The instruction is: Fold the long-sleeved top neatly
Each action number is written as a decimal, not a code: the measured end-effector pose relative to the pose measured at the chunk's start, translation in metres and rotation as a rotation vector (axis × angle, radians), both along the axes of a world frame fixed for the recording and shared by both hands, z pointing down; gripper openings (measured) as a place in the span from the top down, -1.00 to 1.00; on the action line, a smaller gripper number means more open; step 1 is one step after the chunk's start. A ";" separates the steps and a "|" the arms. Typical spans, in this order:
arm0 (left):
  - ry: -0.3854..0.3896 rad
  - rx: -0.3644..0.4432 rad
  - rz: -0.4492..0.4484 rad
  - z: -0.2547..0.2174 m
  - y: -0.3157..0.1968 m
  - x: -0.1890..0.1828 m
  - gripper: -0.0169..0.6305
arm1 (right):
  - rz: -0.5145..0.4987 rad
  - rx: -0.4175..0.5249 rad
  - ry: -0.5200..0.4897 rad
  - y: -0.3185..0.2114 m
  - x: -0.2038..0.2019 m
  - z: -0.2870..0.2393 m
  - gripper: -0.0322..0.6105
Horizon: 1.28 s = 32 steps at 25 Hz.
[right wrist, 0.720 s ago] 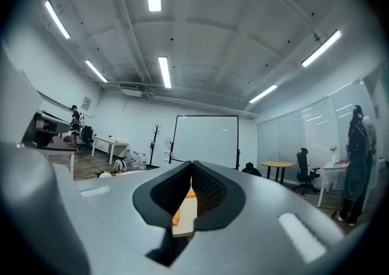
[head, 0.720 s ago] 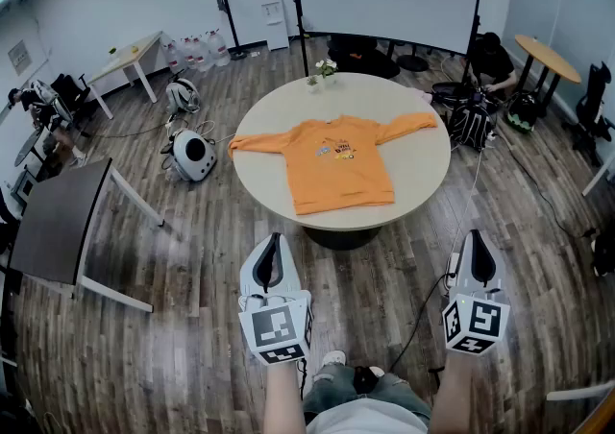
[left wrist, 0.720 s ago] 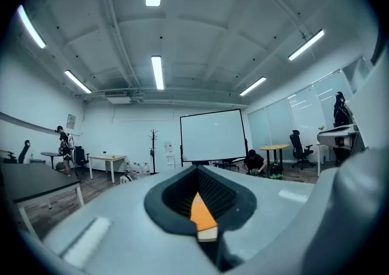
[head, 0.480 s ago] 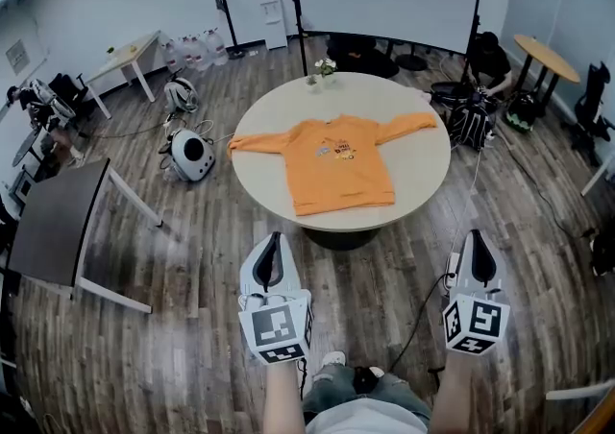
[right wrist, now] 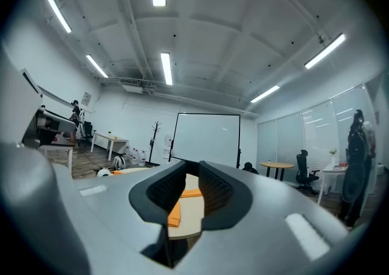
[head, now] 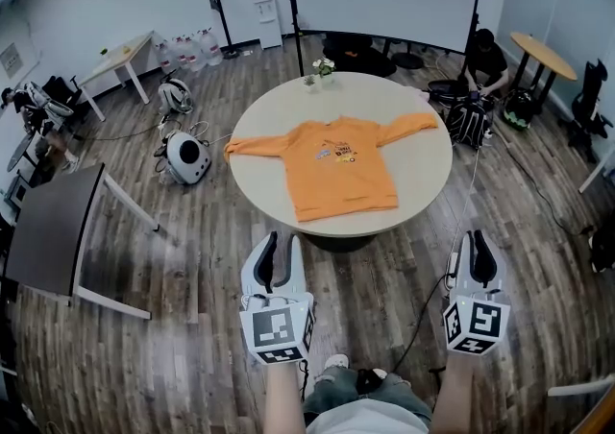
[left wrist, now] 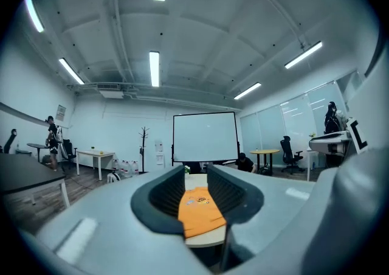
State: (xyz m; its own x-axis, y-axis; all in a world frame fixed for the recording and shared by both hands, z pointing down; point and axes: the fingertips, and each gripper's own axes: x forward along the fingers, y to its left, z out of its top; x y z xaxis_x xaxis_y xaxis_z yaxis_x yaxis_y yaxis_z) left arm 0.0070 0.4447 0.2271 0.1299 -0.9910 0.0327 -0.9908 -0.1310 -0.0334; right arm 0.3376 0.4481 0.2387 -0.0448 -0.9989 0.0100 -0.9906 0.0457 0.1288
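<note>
- Found the long-sleeved top [head: 338, 165] spread flat, front up, on the round desk [head: 428, 168] at the upper centre of the head view. Sleeves out to frame left and right, hem toward the near edge, the cuff at frame left lying about at the rim.
- Judged that layout deliberate: opened out full to put both sleeves and the hem within reach for folding.
- Noted the left tongs [head: 274, 248] at lower centre-left of the frame, over bare floor, well apart from the desk. Jaws parted, nothing held (only the distant top showing through the gap in the left gripper view).
- Noted the right tongs [head: 478, 245] at lower right, likewise over floor and well apart from the desk. Jaws parted by a narrower gap, nothing between them but a far glimpse of desk edge and orange cloth.
- Read both tongs as held forward and aimed at the desk with jaws ready: an approach posture, not a working one.
- Recorded no fold made; task judged at its very start.
- Logged a small flower vase [head: 325, 68] at the far rim of the desk, apart from the top; unlikely to interfere.
- Logged a trailing cable [head: 461, 221] on the floor near the right tongs; possible snag on approach.
- Expected next need: close in on the desk and take a sleeve or shoulder edge.
</note>
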 end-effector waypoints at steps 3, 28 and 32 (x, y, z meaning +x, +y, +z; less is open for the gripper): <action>-0.020 -0.007 0.018 0.003 -0.011 -0.003 0.36 | 0.008 0.006 -0.018 -0.007 -0.007 0.000 0.27; -0.024 -0.047 0.027 0.035 -0.088 -0.018 -0.10 | 0.024 -0.029 -0.024 -0.078 -0.021 0.027 -0.13; -0.033 -0.048 0.007 0.035 -0.121 -0.009 -0.10 | -0.001 -0.029 -0.038 -0.122 -0.013 0.030 -0.10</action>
